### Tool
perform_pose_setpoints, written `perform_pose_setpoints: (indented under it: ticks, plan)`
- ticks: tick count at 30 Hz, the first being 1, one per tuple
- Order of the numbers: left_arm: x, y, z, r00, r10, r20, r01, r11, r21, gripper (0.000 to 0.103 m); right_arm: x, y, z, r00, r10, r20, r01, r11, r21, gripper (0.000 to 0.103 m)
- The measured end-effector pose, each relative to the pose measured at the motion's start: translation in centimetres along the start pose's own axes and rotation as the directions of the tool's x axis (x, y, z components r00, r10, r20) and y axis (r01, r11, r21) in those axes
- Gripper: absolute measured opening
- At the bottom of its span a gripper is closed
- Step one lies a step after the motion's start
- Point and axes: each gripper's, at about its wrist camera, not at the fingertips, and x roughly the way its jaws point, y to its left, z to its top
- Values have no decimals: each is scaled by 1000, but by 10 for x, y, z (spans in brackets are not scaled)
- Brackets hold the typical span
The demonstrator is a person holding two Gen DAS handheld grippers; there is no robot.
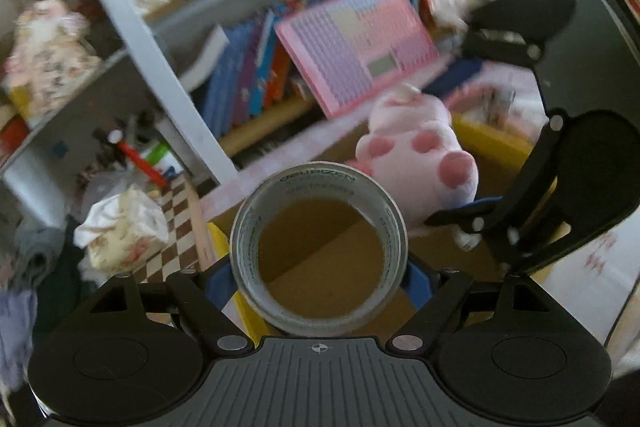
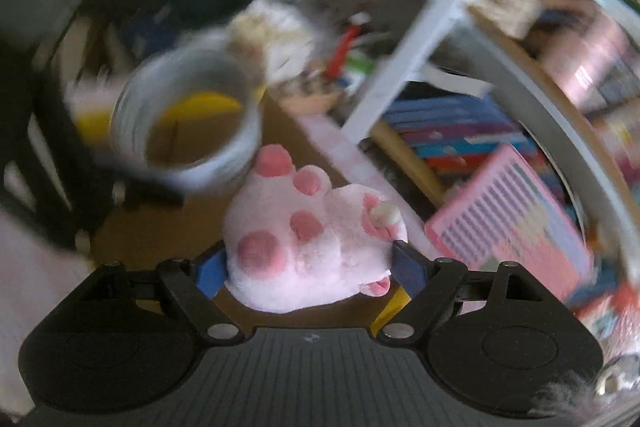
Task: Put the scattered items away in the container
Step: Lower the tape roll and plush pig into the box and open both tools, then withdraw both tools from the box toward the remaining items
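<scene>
Left gripper [image 1: 320, 277]: clamps a grey tape roll [image 1: 320, 251], hollow core showing.
Right gripper [image 2: 310, 273]: grips a pink-spotted white plush toy [image 2: 304, 239].

Grey tape roll [image 1: 320, 251] and pink plush toy [image 2: 304, 231] above yellow-rimmed cardboard box [image 1: 492, 139]

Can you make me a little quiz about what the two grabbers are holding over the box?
1. True or false: the left gripper holds the grey roll of wide tape.
2. What does the right gripper hold? A) pink toy keyboard B) pink and white plush paw toy C) book
3. Fill in: below both lies a brown cardboard box with ____ edges.

Key:
1. True.
2. B, the pink and white plush paw toy.
3. Yellow; the brown cardboard box.
</scene>
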Motion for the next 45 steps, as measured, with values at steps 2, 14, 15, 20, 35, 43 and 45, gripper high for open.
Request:
perform_pose_setpoints:
  ticks: [2, 14, 15, 20, 35, 43, 45]
  plan:
    - [20, 3, 6, 998, -20, -53, 23, 999, 47, 84, 23, -1, 2, 998, 49, -50, -54, 991, -121, 83]
    - [102, 0, 10, 962, -41, -268, 82, 986, 146, 82, 85, 7, 2, 973, 164, -164, -213, 908, -360, 63]
    - [103, -1, 9, 961, -36, -275, 81, 985, 154, 84, 85, 7, 1, 973, 166, -160, -214, 907, -362, 66]
    - [86, -8, 8, 975, -20, -220, 59, 984, 170, 89, 69, 5, -2, 981, 167, -95, -190, 913, -361, 84]
    - [-40, -18, 3, 998, 29, 52, -32, 998, 45, 91, -57, -17, -8, 989, 52, 139, -29, 986, -165, 87]
    - [-102, -30, -23, 988, 90, 128, -69, 985, -159, 95, -115, 5, -23, 982, -32, 185, 26, 999, 35, 88]
    - [-114, -33, -33, 985, 111, 134, -80, 972, -219, 95, -127, 11, -30, 982, -66, 176, 42, 989, 139, 88]
